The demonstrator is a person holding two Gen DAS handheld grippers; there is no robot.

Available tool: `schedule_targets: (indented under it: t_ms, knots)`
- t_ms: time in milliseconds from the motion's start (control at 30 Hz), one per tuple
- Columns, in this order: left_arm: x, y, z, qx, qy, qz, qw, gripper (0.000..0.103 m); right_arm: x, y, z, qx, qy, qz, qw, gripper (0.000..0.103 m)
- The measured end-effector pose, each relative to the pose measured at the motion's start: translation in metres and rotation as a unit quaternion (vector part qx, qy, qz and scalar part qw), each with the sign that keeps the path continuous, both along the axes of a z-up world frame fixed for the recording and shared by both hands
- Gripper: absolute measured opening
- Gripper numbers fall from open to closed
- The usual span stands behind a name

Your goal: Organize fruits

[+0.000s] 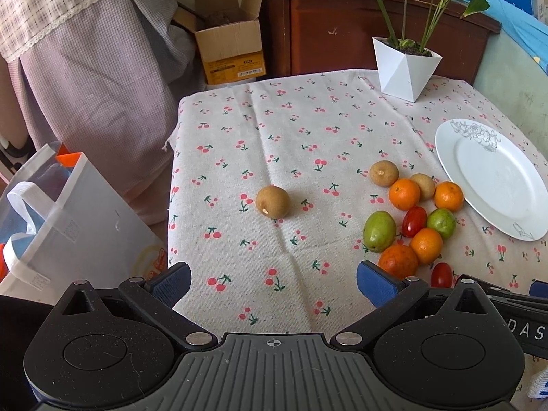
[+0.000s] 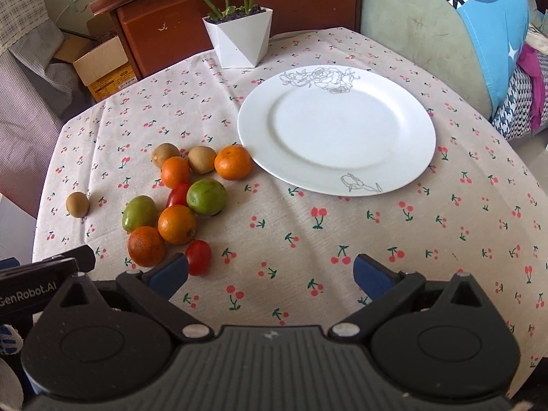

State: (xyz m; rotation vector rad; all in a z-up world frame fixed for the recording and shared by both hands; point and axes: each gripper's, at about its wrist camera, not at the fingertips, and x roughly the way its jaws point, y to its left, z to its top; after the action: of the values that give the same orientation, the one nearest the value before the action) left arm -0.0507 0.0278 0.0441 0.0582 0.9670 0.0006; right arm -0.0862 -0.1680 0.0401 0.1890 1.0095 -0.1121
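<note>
A white plate (image 2: pixel 337 171) (image 1: pixel 445 144) with nothing on it lies on the cherry-print tablecloth (image 2: pixel 308 239) (image 1: pixel 291 137). Left of it sits a cluster of small fruits: several oranges (image 2: pixel 233 162) (image 1: pixel 404 194), two green fruits (image 2: pixel 206 196) (image 1: pixel 379 231), two cherry tomatoes (image 2: pixel 198 257) (image 1: pixel 441 274) and two brown kiwis (image 2: pixel 201 159) (image 1: pixel 384 172). A third kiwi (image 1: pixel 272 202) (image 2: pixel 77 204) lies alone further left. My left gripper (image 1: pixel 274 282) hovers open near the table's front, in front of the lone kiwi. My right gripper (image 2: pixel 270 274) is open too, its left finger beside a tomato.
A white faceted planter (image 2: pixel 239 39) (image 1: pixel 404 68) with a green plant stands at the table's back. Off the left edge are a cardboard box (image 1: pixel 227 44), a white bag (image 1: pixel 68 222) and hanging fabric. A cushioned seat (image 2: pixel 445 34) is on the right.
</note>
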Motion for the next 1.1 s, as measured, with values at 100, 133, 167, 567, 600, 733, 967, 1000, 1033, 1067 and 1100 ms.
schedule_targets:
  t_ms: [100, 133, 167, 567, 600, 733, 967, 1000, 1033, 1067, 1100]
  knots:
    - [-0.0008, -0.0012, 0.0000, 0.002, 0.000, -0.001, 1.0000, 0.103, 0.0007, 0.0004, -0.0012, -0.002, 0.005, -0.001, 1.000, 0.102]
    - [-0.0005, -0.0015, -0.0002, 0.004, 0.000, -0.001, 1.0000, 0.103, 0.0007, 0.0006, -0.0017, -0.003, 0.006, -0.001, 1.000, 0.102]
    - [-0.0008, -0.0019, -0.0005, 0.006, 0.000, -0.001, 1.0000, 0.103, 0.0007, 0.0009, -0.0021, -0.004, 0.007, -0.001, 1.000, 0.102]
    - [-0.0002, -0.0021, -0.0028, 0.009, 0.000, -0.002, 1.0000, 0.103, 0.0003, 0.0012, -0.0024, -0.010, 0.010, 0.000, 1.000, 0.102]
    - [-0.0002, -0.0021, -0.0029, 0.009, 0.000, -0.001, 1.0000, 0.103, 0.0003, 0.0012, -0.0025, -0.010, 0.010, 0.001, 1.000, 0.102]
    - [-0.0006, -0.0027, -0.0043, 0.010, 0.000, -0.001, 1.0000, 0.102, 0.0003, 0.0017, -0.0024, -0.010, 0.009, 0.001, 1.000, 0.102]
    - [-0.0008, -0.0037, -0.0049, 0.012, 0.000, -0.001, 0.9999, 0.102, 0.0002, 0.0016, -0.0015, -0.013, 0.010, 0.002, 1.000, 0.102]
    - [-0.0009, -0.0036, -0.0052, 0.012, -0.001, -0.001, 0.9999, 0.102, 0.0002, 0.0018, -0.0016, -0.013, 0.010, 0.001, 1.000, 0.102]
    - [-0.0010, -0.0036, -0.0055, 0.012, -0.001, -0.001, 0.9999, 0.102, 0.0001, 0.0018, -0.0017, -0.014, 0.010, 0.001, 1.000, 0.102]
    - [-0.0010, -0.0036, -0.0057, 0.012, -0.001, -0.001, 0.9999, 0.102, 0.0000, 0.0019, -0.0017, -0.014, 0.010, 0.001, 1.000, 0.102]
    - [-0.0010, -0.0036, -0.0055, 0.012, -0.001, -0.001, 0.9999, 0.102, -0.0001, 0.0019, -0.0018, -0.014, 0.010, 0.001, 1.000, 0.102]
